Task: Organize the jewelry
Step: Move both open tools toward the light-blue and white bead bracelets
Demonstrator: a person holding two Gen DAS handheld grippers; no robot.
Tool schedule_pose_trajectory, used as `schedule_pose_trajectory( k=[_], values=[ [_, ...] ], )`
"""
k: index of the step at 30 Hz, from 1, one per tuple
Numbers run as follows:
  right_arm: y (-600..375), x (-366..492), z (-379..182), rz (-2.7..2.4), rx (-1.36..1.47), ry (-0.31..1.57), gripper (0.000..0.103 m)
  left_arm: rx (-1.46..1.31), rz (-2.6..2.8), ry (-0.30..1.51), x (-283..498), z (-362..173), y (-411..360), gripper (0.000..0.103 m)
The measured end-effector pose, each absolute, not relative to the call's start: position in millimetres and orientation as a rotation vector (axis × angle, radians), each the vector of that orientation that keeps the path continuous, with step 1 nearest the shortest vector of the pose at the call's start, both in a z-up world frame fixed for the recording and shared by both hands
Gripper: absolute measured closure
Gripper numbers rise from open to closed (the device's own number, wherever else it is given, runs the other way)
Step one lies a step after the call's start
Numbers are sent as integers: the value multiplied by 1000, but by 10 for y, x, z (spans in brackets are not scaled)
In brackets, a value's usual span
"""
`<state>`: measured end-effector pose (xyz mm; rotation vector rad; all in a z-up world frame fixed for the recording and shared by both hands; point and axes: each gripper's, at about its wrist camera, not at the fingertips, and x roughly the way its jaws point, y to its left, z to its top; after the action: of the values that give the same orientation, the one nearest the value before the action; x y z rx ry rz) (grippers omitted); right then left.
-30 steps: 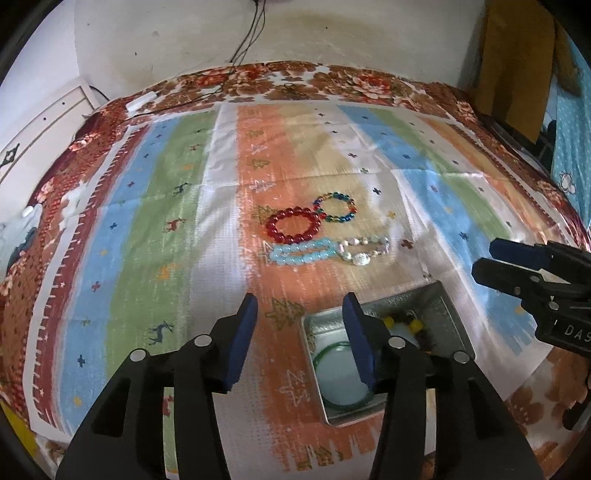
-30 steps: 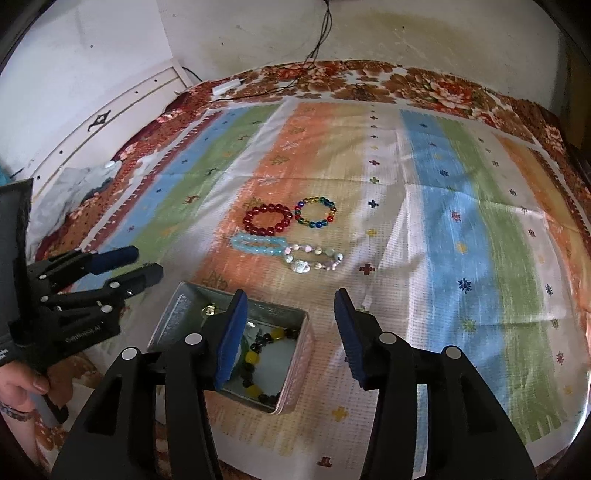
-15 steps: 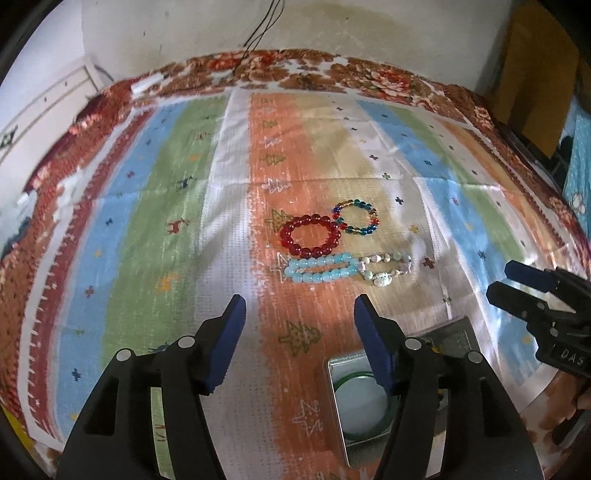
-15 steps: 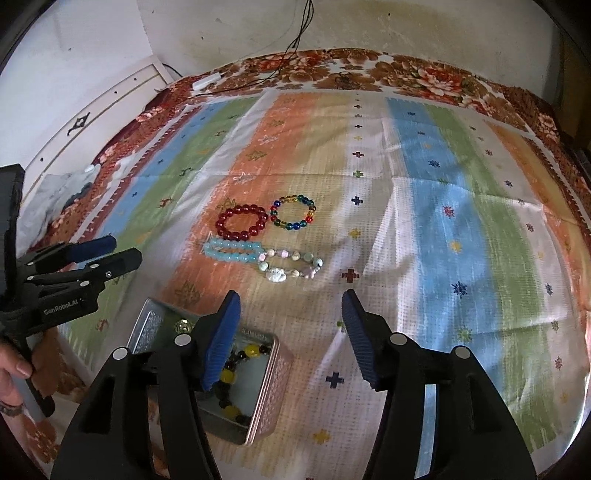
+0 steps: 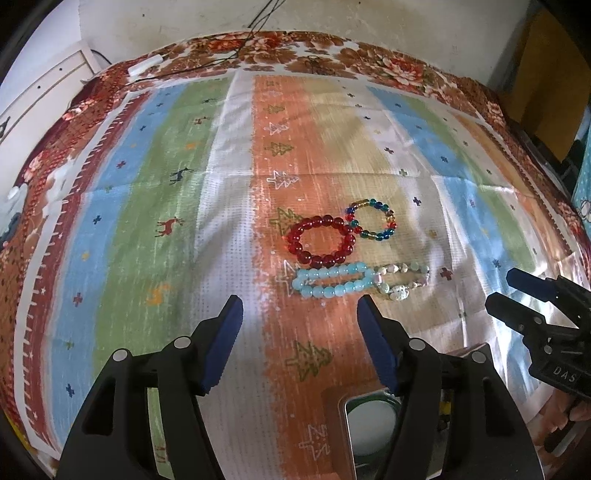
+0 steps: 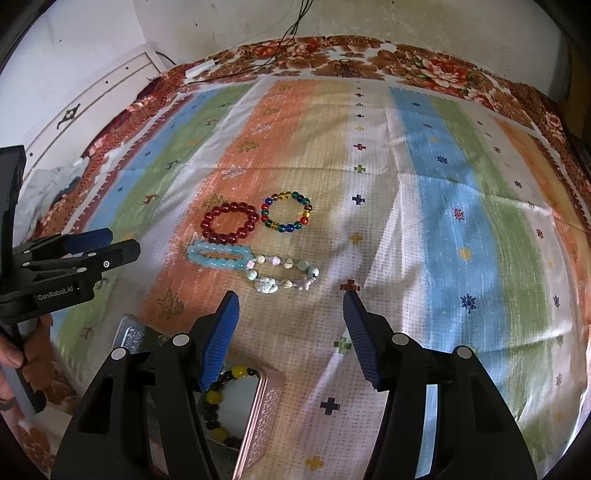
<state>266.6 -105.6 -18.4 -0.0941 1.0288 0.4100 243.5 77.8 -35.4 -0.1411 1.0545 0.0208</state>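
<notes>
**Four bracelets lie on the cloth, both claws spread and empty**

The left claw (image 5: 299,321) is spread wide and holds nothing. It hovers over the orange stripe of the striped cloth (image 5: 147,229), just before the row of bracelets. The right claw (image 6: 290,317) is also spread wide and empty, and it hovers near the pale bracelet.

Four bracelets lie on the cloth, close together. The red bracelet (image 5: 320,241) lies flat as a round ring. Just beside it, on the right, is the multicolour bracelet (image 5: 372,220); the two seem to touch at one bead. In front of the red one lies the light blue bracelet (image 5: 332,283), pressed into a long flat loop. Its right end meets the pale bracelet (image 6: 284,275), which has mixed pastel beads and one bigger white piece.

The tin (image 6: 264,417) stands on the cloth near the camera, below the right claw's left finger. It is open, and inside it lies a bracelet of black and yellow beads (image 6: 218,395). In the left wrist view, the tin's corner (image 5: 345,410) shows beside the left claw's right finger, with a green ring partly seen inside.

The cloth covers a bed with a flowered sheet (image 5: 332,55). A cable (image 6: 291,33) hangs on the wall behind.
</notes>
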Motion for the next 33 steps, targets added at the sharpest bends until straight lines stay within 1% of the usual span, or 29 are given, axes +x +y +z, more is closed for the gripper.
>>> schedule_pose_trajectory(
  k=[3,9,33],
  values=[
    [-1063,2739,-216,399,-96,1039,45,-201,-11,1094,2513,-441,804,39],
    [-1092,2866,-294,403,-53,1075,45,-170,-18,1139,2602,-580,758,39],
    [-968,3253,-658,378,-71,1169,45,-182,13,1221,3009,-889,904,39]
  ],
)
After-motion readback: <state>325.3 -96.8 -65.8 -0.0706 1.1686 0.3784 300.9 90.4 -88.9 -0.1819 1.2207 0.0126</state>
